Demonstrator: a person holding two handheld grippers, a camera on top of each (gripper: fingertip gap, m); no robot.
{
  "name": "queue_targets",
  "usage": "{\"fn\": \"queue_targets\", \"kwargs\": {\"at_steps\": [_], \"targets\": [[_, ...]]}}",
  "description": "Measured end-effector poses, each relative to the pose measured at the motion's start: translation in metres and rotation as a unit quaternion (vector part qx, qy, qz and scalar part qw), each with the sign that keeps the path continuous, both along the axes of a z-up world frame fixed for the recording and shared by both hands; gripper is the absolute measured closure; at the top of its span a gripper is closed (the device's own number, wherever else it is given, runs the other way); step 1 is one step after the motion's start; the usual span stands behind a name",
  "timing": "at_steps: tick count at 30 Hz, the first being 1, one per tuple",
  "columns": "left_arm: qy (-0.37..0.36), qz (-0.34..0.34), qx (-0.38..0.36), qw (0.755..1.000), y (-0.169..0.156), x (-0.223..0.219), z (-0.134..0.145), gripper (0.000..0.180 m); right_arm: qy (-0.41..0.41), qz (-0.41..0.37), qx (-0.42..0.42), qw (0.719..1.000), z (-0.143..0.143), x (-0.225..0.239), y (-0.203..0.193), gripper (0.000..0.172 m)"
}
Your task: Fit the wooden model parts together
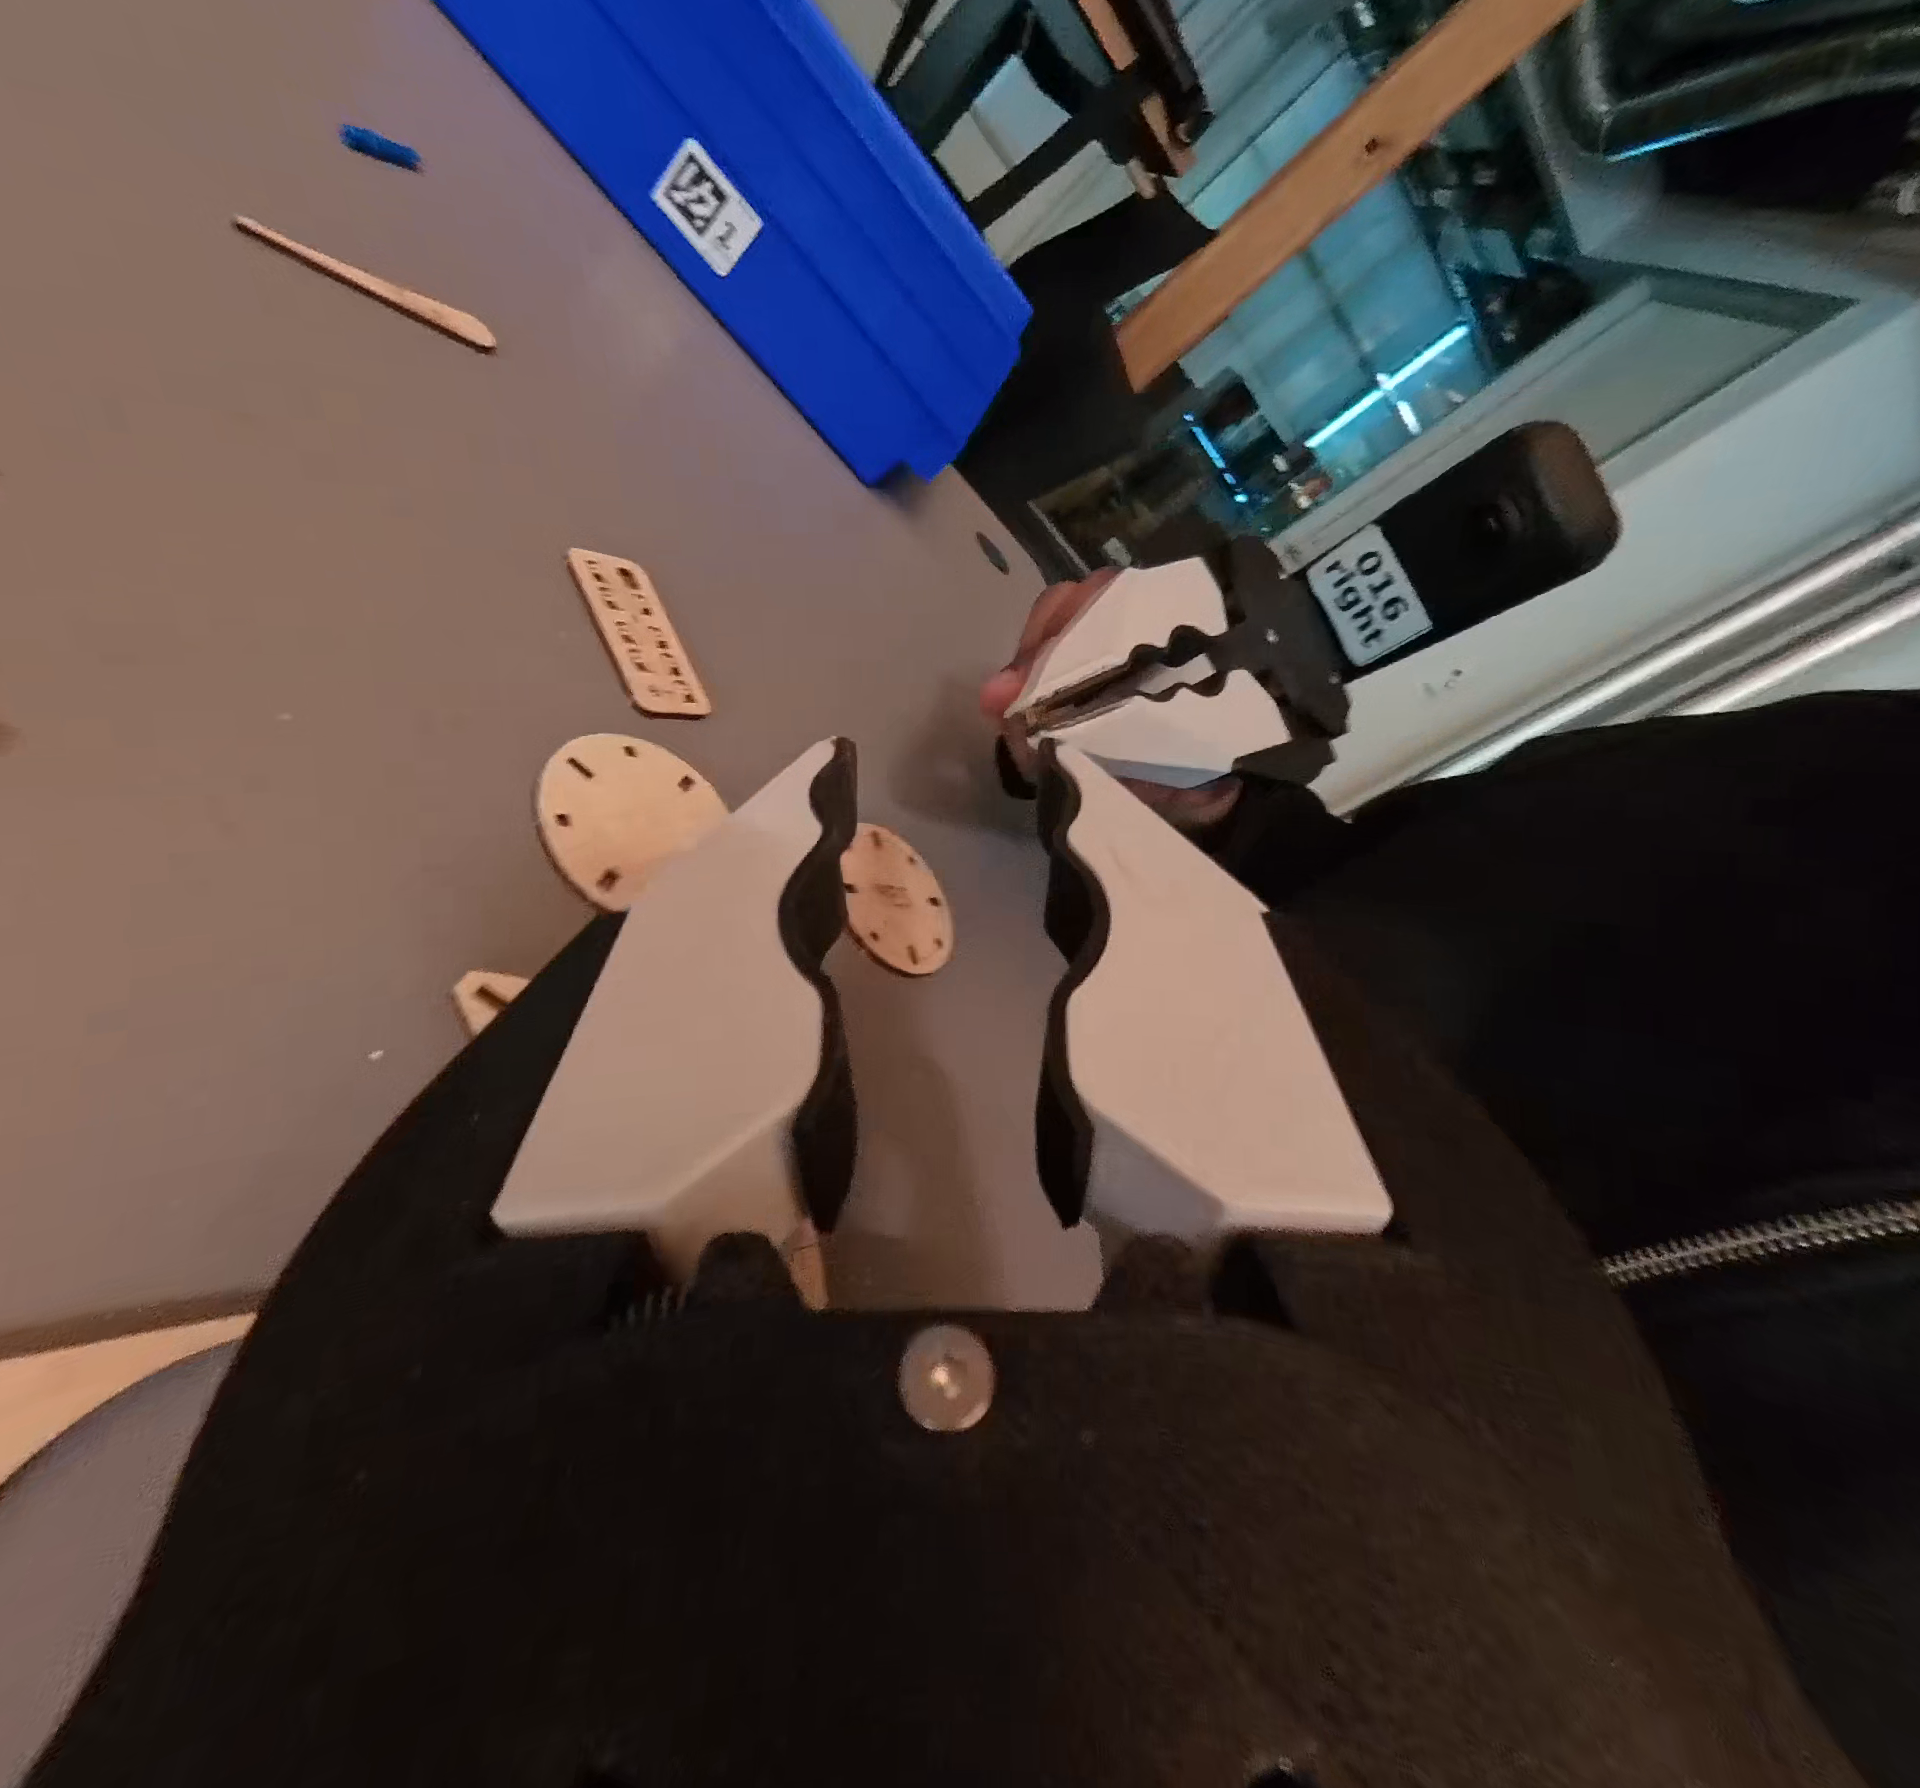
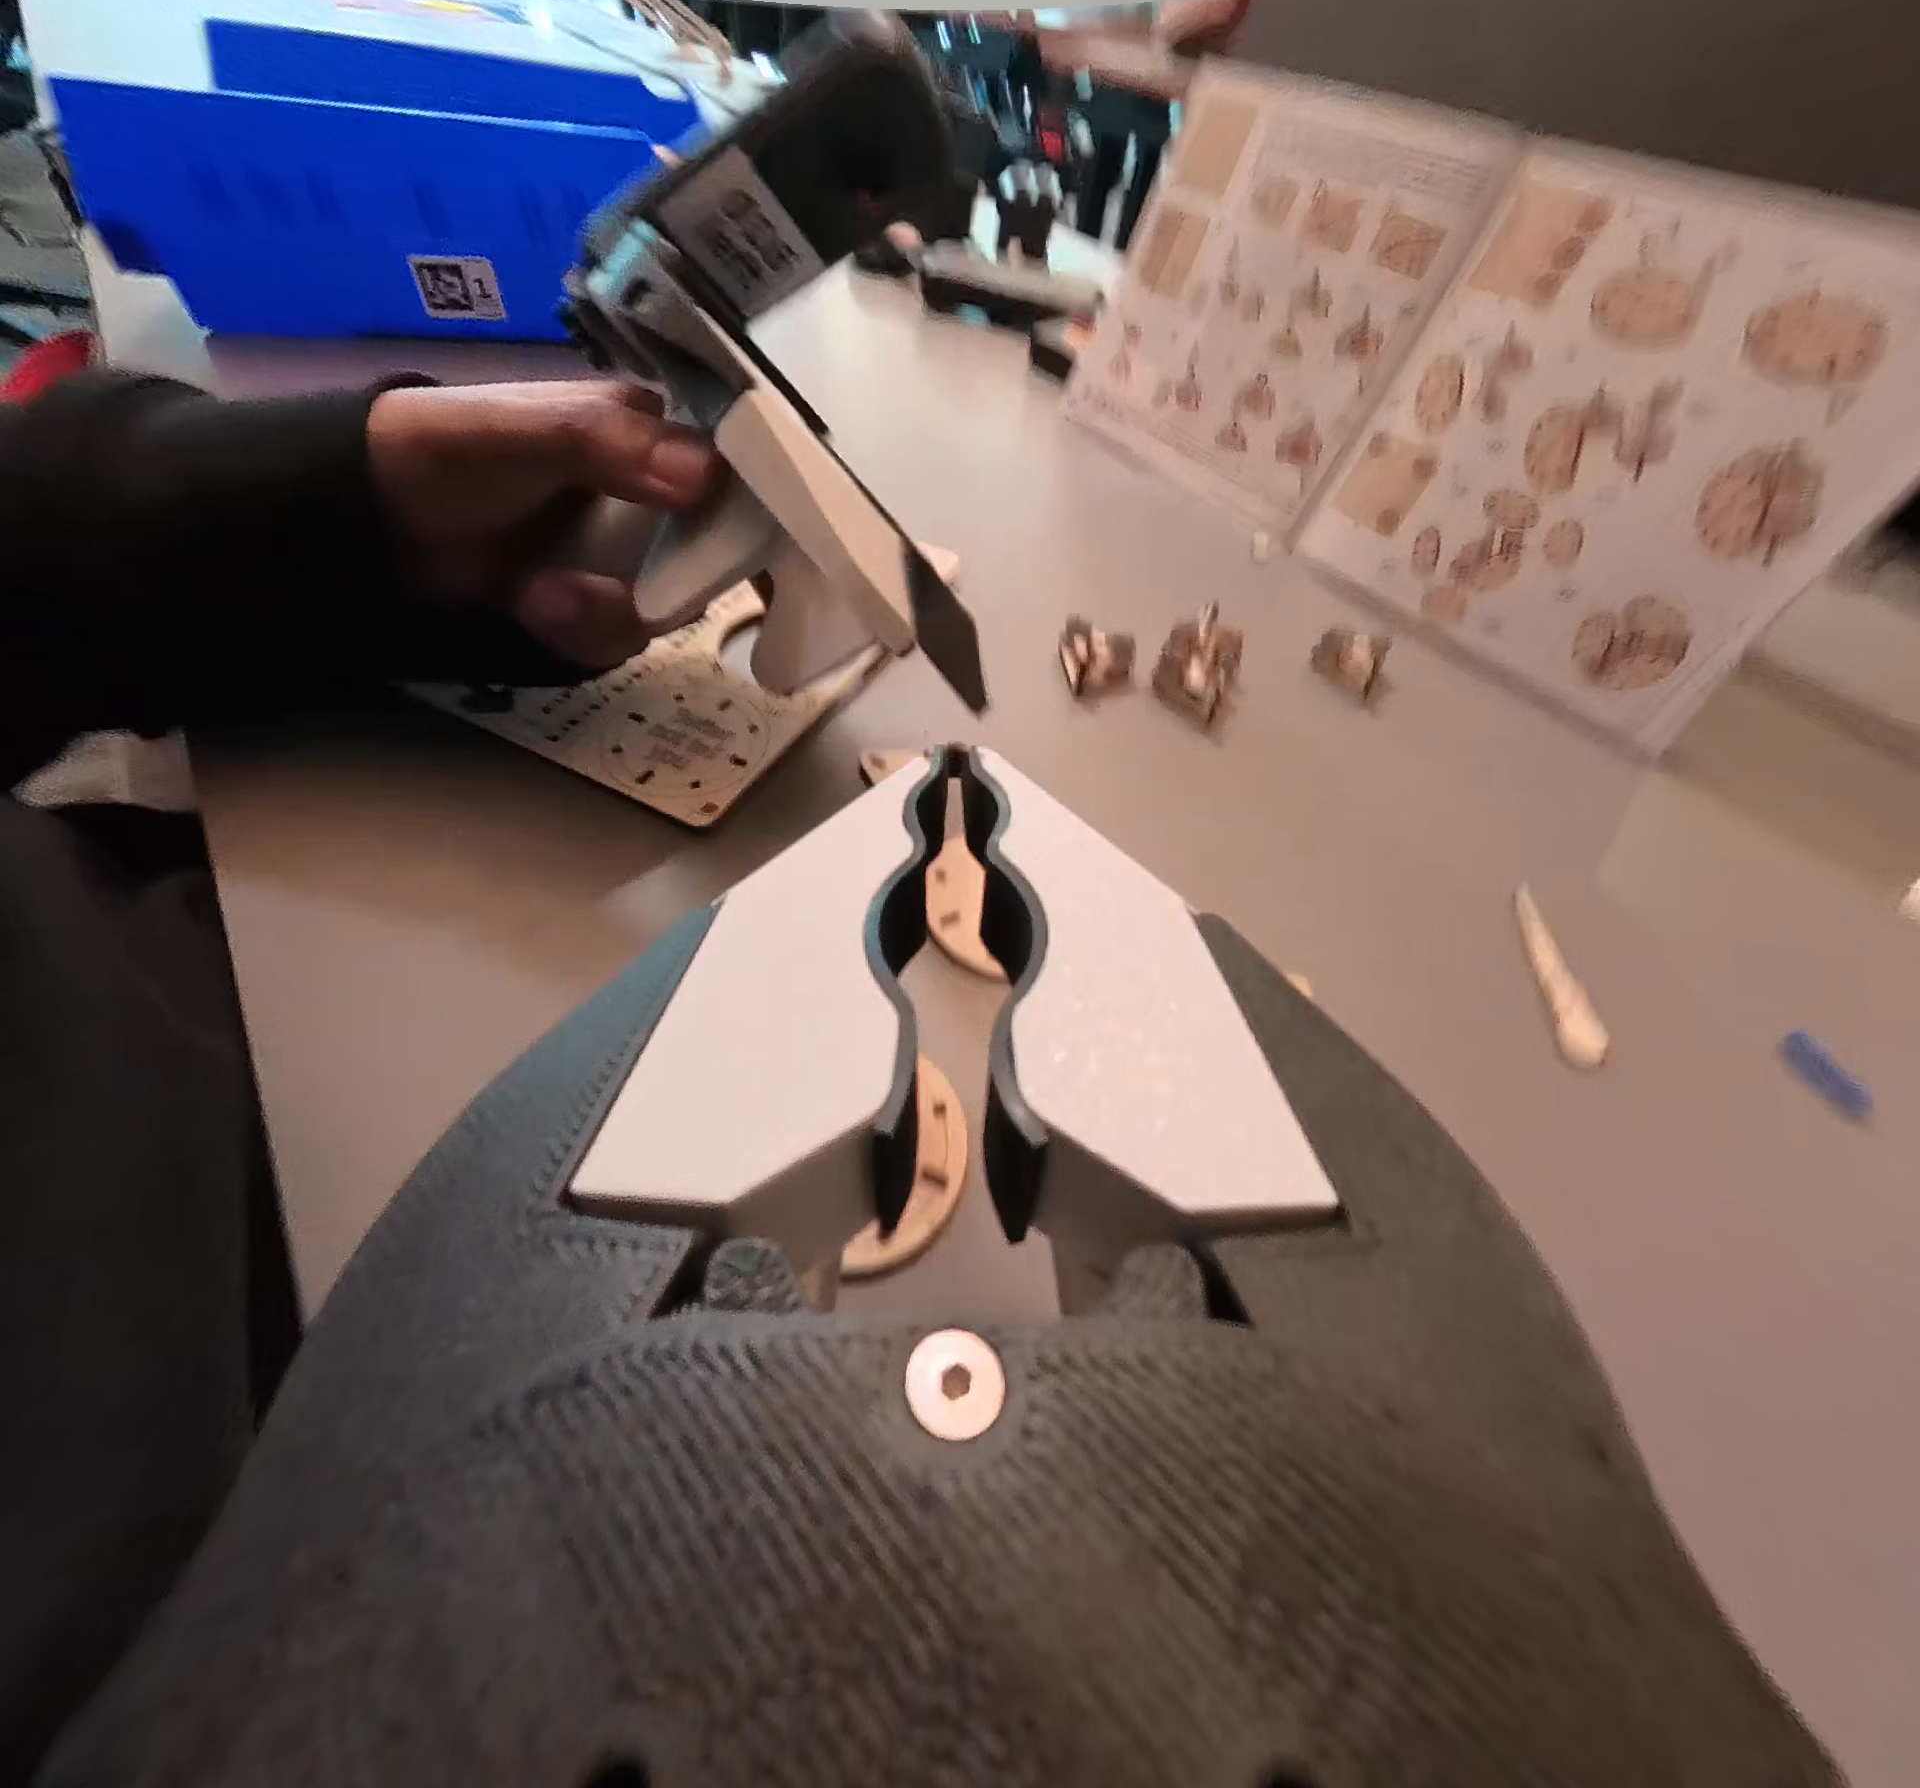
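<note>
Wooden piece (image 2: 954, 782) pinched between right fingers (image 2: 1091, 969).

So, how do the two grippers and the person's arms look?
Both grippers, left and right, have pale grey wedge fingers with wavy black pads on a black textured body with one silver screw. A black camera tops the right one. The sleeves are black.

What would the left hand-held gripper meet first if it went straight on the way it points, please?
Probably the grey table just short of the right hand-held gripper, whose tips it might graze; depth is unclear.
</note>
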State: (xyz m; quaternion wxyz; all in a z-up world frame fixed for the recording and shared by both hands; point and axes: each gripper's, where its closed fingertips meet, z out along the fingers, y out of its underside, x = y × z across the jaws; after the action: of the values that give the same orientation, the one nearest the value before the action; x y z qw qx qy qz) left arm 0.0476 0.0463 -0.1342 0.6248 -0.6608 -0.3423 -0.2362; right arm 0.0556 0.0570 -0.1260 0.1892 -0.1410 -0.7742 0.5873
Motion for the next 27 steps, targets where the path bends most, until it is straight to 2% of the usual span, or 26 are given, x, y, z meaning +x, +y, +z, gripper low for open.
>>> {"fn": "queue_targets", "kwargs": {"at_steps": [3,6,13,16,19,21,23,27], "targets": [[-0.038,-0.047,0.058,0.996,0.008,0.015,0.011,0.151,0.124,0.038,0.005,0.992,0.02,0.018,-0.012,0.171],[-0.066,-0.065,0.116,0.989,0.007,0.019,0.022,0.154,0.249,0.03,0.077,0.965,0.024,0.021,-0.015,0.171],[-0.062,-0.081,0.126,0.987,0.003,0.023,0.029,0.167,0.309,0.045,0.122,0.942,0.025,0.026,-0.006,0.171],[-0.048,-0.055,0.071,0.995,0.004,0.016,0.014,0.164,0.307,0.071,0.167,0.934,0.015,0.022,-0.005,0.171],[-0.008,-0.002,-0.051,0.999,0.001,0.001,-0.015,0.156,0.254,0.12,0.25,0.926,-0.012,0.009,0.006,0.171],[0.036,0.055,-0.132,0.989,-0.006,-0.015,-0.028,0.15,0.194,0.157,0.292,0.923,-0.028,-0.002,0.016,0.171],[0.084,0.1,-0.18,0.975,-0.014,-0.028,-0.029,0.154,0.122,0.21,0.322,0.915,-0.041,-0.008,0.022,0.171],[0.094,0.105,-0.254,0.957,-0.016,-0.033,-0.046,0.162,0.035,0.315,0.376,0.871,-0.053,-0.013,0.019,0.171]]}}
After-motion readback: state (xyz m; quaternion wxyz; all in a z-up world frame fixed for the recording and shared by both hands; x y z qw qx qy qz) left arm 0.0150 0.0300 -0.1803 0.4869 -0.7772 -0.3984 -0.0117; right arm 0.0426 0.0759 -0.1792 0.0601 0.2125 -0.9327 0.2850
